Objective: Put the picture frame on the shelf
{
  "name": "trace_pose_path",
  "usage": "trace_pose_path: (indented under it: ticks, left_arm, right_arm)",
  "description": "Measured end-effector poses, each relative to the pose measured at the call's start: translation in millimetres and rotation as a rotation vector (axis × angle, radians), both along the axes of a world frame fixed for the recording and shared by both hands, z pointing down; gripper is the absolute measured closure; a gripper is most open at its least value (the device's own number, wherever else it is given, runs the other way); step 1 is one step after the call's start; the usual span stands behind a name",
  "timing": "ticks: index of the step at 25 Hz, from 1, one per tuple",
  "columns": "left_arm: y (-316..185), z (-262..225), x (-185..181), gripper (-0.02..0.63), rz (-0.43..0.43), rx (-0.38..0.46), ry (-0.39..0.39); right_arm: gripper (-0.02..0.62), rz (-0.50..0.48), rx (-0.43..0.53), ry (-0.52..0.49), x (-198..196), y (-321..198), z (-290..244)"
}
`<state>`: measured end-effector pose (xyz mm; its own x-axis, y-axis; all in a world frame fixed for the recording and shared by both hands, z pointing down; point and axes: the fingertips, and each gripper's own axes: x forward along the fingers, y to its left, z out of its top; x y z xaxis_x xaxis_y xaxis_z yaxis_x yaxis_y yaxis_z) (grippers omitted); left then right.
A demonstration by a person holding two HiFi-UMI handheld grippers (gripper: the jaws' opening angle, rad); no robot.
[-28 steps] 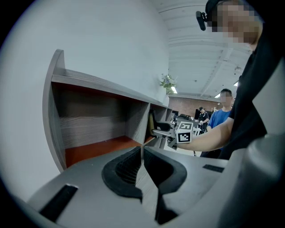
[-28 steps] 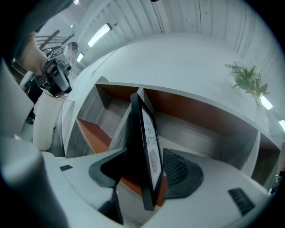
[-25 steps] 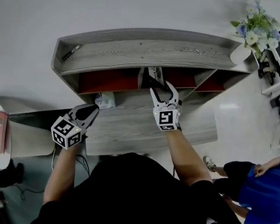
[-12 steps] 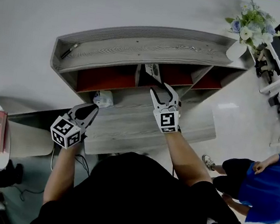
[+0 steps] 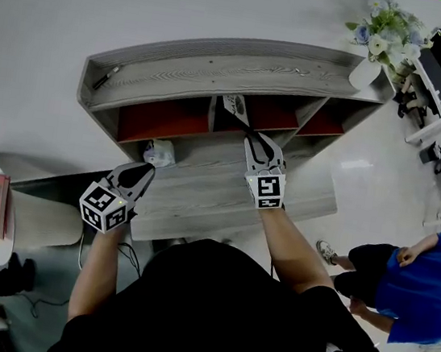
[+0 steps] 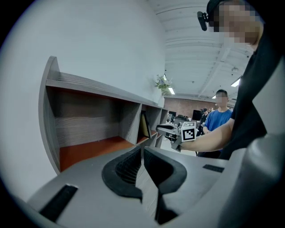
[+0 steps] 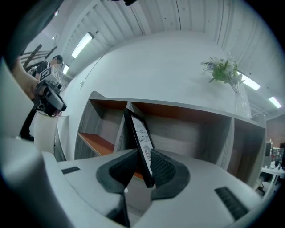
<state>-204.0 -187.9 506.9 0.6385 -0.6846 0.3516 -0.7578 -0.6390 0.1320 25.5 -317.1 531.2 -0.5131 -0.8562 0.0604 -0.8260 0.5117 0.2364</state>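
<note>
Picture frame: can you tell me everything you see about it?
The picture frame has a thin black border around a white print with dark lettering and a round pattern. It stands upright, leaning a little, between the jaws of the right gripper, which have just been closing and now press both its faces. It is at the front of the grey wooden shelf, whose inner floors are orange. Whether its bottom rests on anything is hidden.

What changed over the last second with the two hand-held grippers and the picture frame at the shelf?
The right gripper had its jaws wide open around the picture frame a second ago. They have just been closing and now clamp its lower edge. The left gripper stayed shut, empty and in place. The frame stayed at the middle compartment of the shelf.
</note>
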Motion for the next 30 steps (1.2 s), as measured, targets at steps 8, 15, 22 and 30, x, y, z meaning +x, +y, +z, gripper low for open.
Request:
trace_pose_path:
  ticks: [8,15,22,30]
  left_arm:
    - [4.3,1.1,11.0,0.568,0.022,-0.005,0.007]
    - [7.0,-0.7,18.4,0.568,0.036,-0.003,0.01]
    - [10.0,-0.4,20.5,0.568,0.037,-0.002,0.013]
    - [17.3,2.8,25.5,0.568,0.042,-0.009,0.012]
  right_arm:
    - [0.544,0.06,-0.044,-0.069,29.6,4.3,1.6]
    - [0.568,0.076,-0.07,-0.1,41.2,11.5,0.2]
    - [0.575,0.077,-0.081,-0.112,45.2,18.7,-1.3]
    - [0.58,0.06,-0.093,-0.102,44.6,28.3,0.8]
